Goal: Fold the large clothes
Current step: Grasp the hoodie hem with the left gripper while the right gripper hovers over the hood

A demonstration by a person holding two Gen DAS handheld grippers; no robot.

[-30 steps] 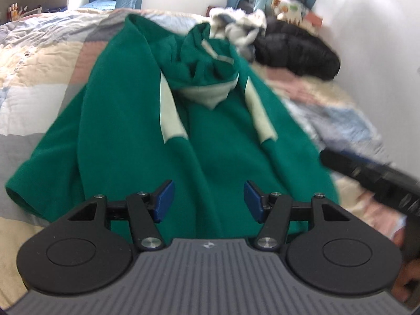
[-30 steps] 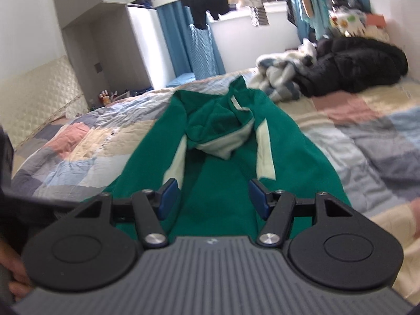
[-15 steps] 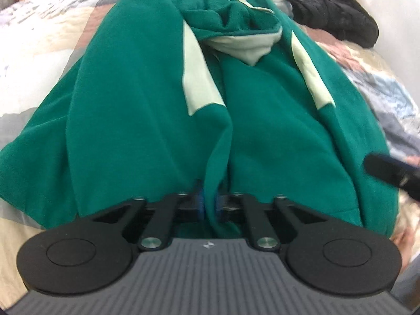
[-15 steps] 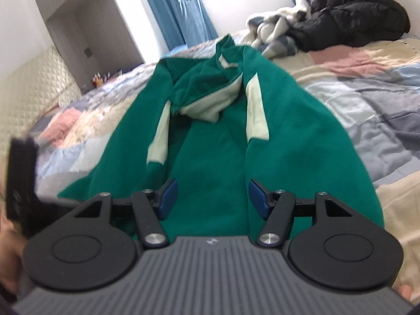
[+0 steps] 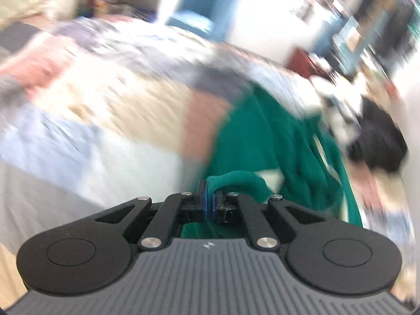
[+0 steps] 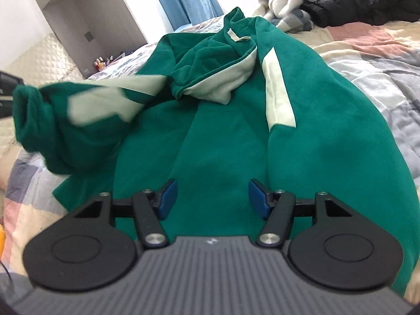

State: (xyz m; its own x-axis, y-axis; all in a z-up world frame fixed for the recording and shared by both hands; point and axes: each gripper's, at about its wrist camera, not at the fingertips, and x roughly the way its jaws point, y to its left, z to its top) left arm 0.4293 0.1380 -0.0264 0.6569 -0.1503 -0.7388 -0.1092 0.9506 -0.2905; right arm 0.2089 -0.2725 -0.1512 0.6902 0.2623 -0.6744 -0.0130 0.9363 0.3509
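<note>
Your left gripper is clamped tight on a fold of the green hoodie, with cloth pinched between the blue pads; that view is badly smeared, so which edge you hold is hard to say. Your right gripper hangs above the hoodie's front with its jaws spread and nothing between them. The hoodie lies on the patchwork quilt, one sleeve lifted at left.
</note>
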